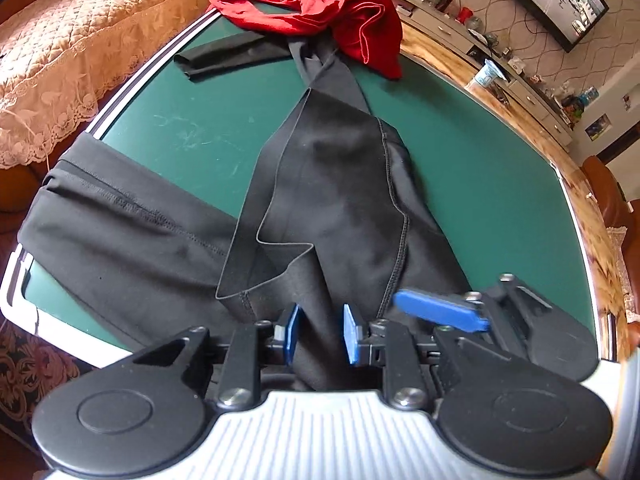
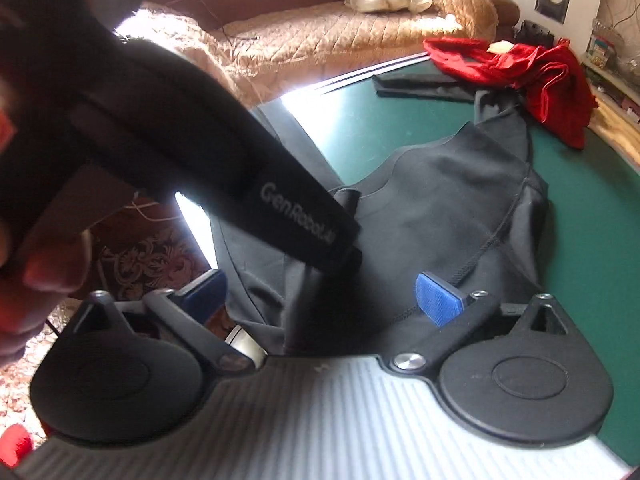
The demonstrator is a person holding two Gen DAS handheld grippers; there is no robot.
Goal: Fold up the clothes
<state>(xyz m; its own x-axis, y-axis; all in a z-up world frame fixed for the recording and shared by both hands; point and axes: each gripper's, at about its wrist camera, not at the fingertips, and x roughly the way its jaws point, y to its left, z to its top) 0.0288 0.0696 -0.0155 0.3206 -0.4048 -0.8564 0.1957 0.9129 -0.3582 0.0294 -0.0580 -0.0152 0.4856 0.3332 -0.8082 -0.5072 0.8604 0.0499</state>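
On the green table top (image 1: pixel 480 184), black leggings (image 1: pixel 328 184) are spread from six o'clock toward twelve, where a red garment (image 1: pixel 340 16) is bunched at the far edge. A gathered fold of the black fabric is clamped between the pads of the left gripper (image 1: pixel 322 334), apparently so the cloth can be drawn over itself. The right gripper (image 2: pixel 320 300) is held wide apart just beside it at three o'clock, nothing pressed; a second grasp seems intended.

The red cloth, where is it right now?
The red cloth lies bunched at the far edge of the green table, resting on the far end of the black garment, in both wrist views.
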